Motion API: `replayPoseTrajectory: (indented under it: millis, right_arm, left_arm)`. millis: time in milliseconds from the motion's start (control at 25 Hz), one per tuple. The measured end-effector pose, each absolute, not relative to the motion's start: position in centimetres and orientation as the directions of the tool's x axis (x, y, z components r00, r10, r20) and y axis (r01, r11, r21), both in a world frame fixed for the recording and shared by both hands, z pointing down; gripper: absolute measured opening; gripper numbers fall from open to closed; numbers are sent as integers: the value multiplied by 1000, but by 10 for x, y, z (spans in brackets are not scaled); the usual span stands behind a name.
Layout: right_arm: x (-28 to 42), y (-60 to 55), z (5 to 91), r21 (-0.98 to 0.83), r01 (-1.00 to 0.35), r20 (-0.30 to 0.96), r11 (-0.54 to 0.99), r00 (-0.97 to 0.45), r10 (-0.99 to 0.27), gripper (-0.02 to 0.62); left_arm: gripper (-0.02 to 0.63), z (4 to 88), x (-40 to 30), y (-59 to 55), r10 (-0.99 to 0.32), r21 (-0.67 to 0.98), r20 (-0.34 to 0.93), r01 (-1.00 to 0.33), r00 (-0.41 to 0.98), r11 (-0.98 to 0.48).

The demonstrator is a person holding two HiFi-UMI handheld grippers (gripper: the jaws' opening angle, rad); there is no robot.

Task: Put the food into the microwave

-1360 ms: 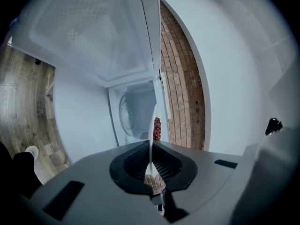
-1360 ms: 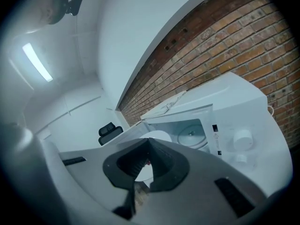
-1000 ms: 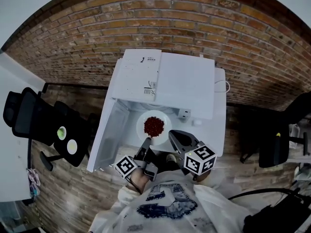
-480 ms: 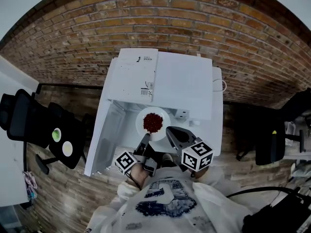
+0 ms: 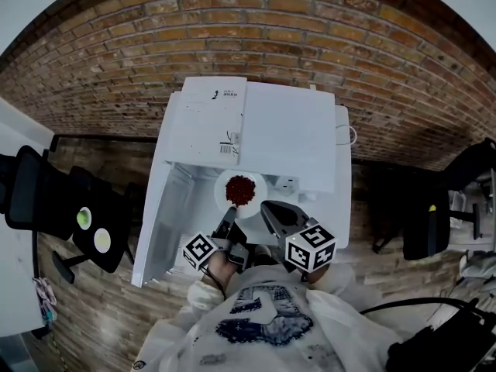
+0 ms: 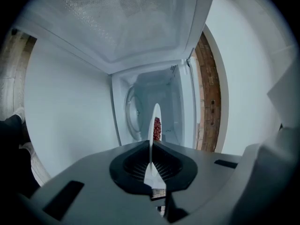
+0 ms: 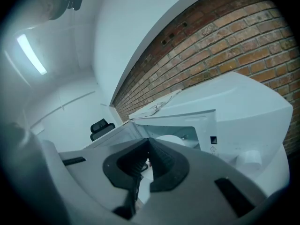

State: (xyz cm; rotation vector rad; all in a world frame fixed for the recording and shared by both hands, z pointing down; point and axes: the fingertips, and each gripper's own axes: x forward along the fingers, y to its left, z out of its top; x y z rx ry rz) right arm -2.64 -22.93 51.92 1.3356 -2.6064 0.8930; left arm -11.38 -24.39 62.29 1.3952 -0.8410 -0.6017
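We saw the left gripper [image 6: 151, 167] clamped on the near rim of the plate [image 6: 153, 121]. We judged the plate stiff, slick and breakable, and the loose red food [image 5: 241, 188] likely to roll, so it needed a level rim hold. The plate hung at the open microwave [image 5: 288, 142] mouth. The right gripper [image 5: 271, 209] was closed on nothing, just beside it.

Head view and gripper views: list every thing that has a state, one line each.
microwave door: swung open to the left.
plate: gripped at its near rim, held at the mouth of the microwave, not set down.
food: red pile, resting on the plate.
left gripper: shut on the plate.
right gripper: shut, empty.
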Motion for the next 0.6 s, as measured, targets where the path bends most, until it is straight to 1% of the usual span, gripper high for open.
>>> replayPoseTrajectory:
  millis: [80,240,360,600]
  right_arm:
    - [-28,-231,520,-457,-765,323,454,-619,-716,14]
    - [-31,-235,521,-452,-764,327,460,-622,-712,14]
    - [-31,-238,522,-453,-764,331,460,-623,-709,14]
    - [-30,-243,526,-455,-763,337,459,-625,-704,14]
  left_arm:
    - [15,630,-115,-247,-794,984,173,-126,582,122]
    - [15,636,-113,-261,-802,988,155,-106,577,115]
    - [15,646,-114,-267,-796,979,201,-150,571,140]
    - [15,661,-113,-280,-796,973,226,-163,561,162]
